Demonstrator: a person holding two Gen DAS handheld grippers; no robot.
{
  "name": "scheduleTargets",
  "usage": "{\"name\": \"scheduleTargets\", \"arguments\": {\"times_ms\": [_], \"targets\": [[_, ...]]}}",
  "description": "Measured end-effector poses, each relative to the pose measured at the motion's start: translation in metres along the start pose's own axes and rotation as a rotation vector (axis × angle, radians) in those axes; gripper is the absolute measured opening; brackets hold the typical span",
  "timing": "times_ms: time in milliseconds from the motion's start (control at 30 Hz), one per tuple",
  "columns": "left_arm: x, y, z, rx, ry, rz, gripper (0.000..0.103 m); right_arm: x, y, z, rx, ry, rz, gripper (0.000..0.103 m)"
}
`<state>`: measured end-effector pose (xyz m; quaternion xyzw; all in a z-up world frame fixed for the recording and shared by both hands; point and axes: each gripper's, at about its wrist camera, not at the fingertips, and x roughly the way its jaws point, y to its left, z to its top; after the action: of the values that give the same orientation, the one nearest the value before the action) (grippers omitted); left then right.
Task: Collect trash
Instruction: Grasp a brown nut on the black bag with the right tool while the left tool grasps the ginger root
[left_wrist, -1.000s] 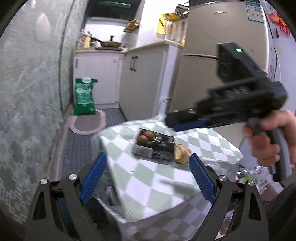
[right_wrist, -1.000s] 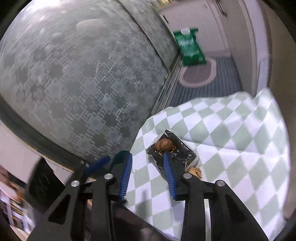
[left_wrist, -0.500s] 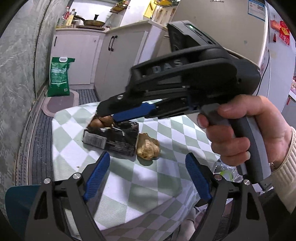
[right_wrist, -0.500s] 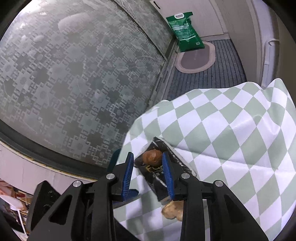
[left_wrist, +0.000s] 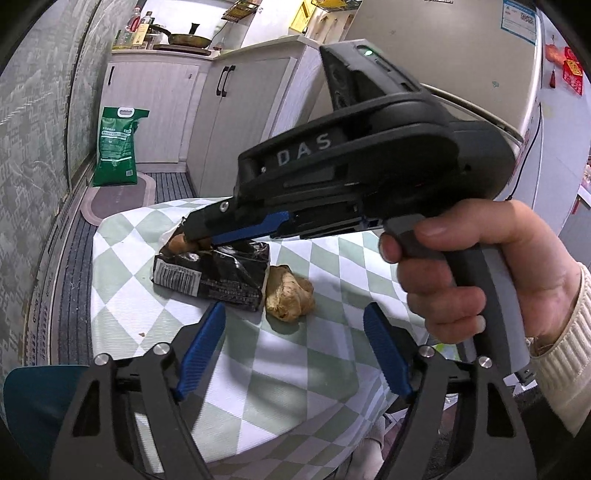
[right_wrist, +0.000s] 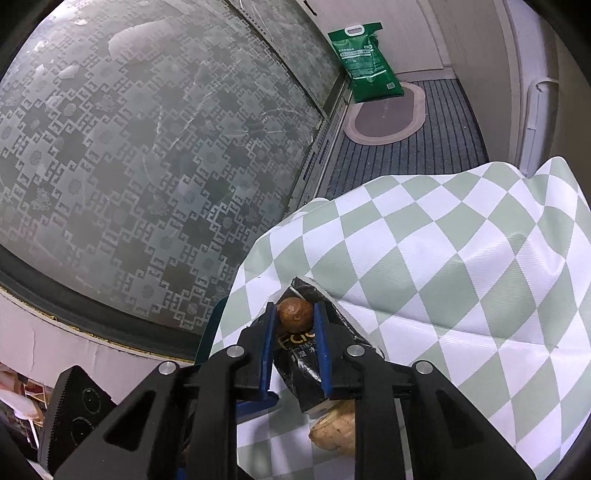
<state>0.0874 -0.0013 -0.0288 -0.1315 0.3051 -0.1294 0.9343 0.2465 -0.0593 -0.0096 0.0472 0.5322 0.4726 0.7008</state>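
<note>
While the left gripper (left_wrist: 293, 352) hung with its jaws spread wide over the checked tablecloth (left_wrist: 295, 384), a lump of ginger (left_wrist: 290, 297) lay just beyond, touching a black wrapper (left_wrist: 218, 275); the right gripper (right_wrist: 294, 317) pinched 1 brown nut (right_wrist: 294, 315) atop that wrapper; farther off stood a green bag (left_wrist: 116, 147).

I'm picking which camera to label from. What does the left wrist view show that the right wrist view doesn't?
Only the left wrist view shows the right gripper's body and the hand holding it, the open left gripper, the fridge and the cabinets. Only the right wrist view shows the right gripper with its pads on either side of the brown round item, and the patterned glass panel. Both show the black wrapper, the ginger piece, the checkered tablecloth and the green bag.
</note>
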Motion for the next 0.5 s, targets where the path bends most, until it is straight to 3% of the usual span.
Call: {"name": "scheduleTargets", "arguments": {"times_ms": [133, 267, 500], "targets": [[0.006, -0.005, 0.002, 0.027, 0.006, 0.039, 0.071, -0.011, 0.001, 0.0, -0.002, -0.021, 0.016, 0.02], [0.013, -0.01, 0.002, 0.039, 0.028, 0.064, 0.055, -0.027, 0.001, -0.001, -0.011, -0.047, 0.029, 0.015], [0.024, -0.017, 0.003, 0.053, 0.051, 0.093, 0.052, -0.039, -0.006, -0.007, -0.019, -0.056, 0.021, 0.009]]}}
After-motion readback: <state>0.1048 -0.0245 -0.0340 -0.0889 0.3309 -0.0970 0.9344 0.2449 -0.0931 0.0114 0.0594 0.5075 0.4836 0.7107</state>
